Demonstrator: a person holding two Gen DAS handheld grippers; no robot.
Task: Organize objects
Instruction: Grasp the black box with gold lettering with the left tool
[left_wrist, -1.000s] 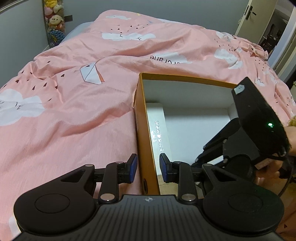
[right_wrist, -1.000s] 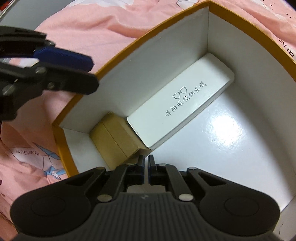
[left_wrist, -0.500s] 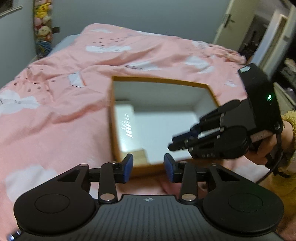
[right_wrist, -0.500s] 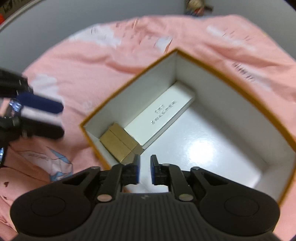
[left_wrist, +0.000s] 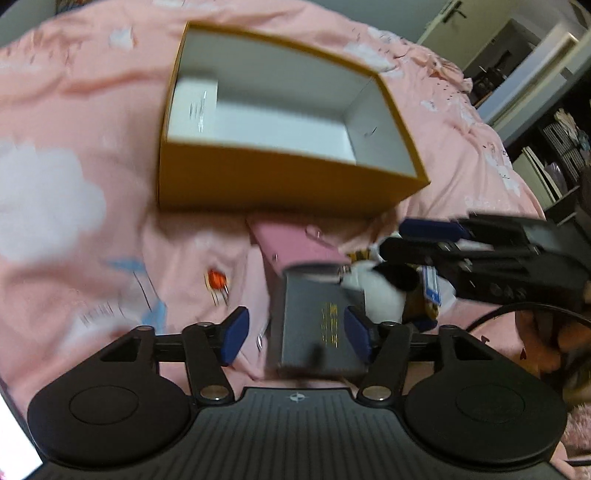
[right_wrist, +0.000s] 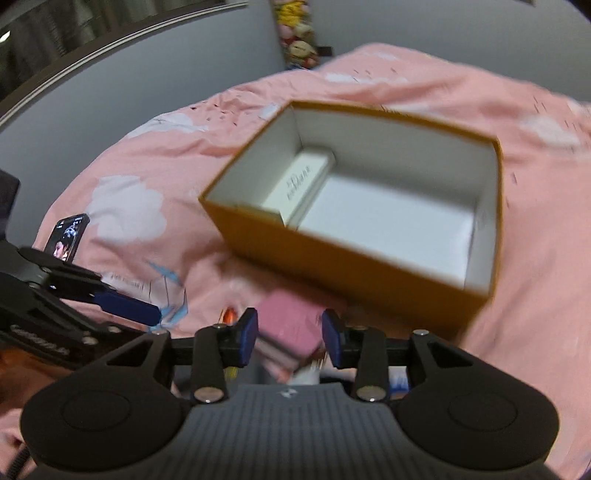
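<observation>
An open orange box (left_wrist: 280, 181) with a white inside lies on the pink bedspread; it also shows in the right wrist view (right_wrist: 343, 258). A white case (left_wrist: 194, 107) lies inside along one wall (right_wrist: 299, 182). In front of the box lie a pink case (left_wrist: 299, 251), a dark grey box with gold print (left_wrist: 314, 328) and a small black-and-white plush (left_wrist: 380, 291). My left gripper (left_wrist: 297, 338) is open, its pads on either side of the grey box. My right gripper (right_wrist: 290, 338) is open over the pink case (right_wrist: 291, 325).
The pink bedspread (left_wrist: 74, 184) covers the bed. A phone (right_wrist: 68, 236) with a lit screen lies at the left in the right wrist view. Stuffed toys (right_wrist: 295, 37) hang at the far wall. A door and shelves stand at the right (left_wrist: 535, 92).
Both grippers have pulled back out of the orange box and toward me, and both have opened wider. The items in front of the box have come into view.
</observation>
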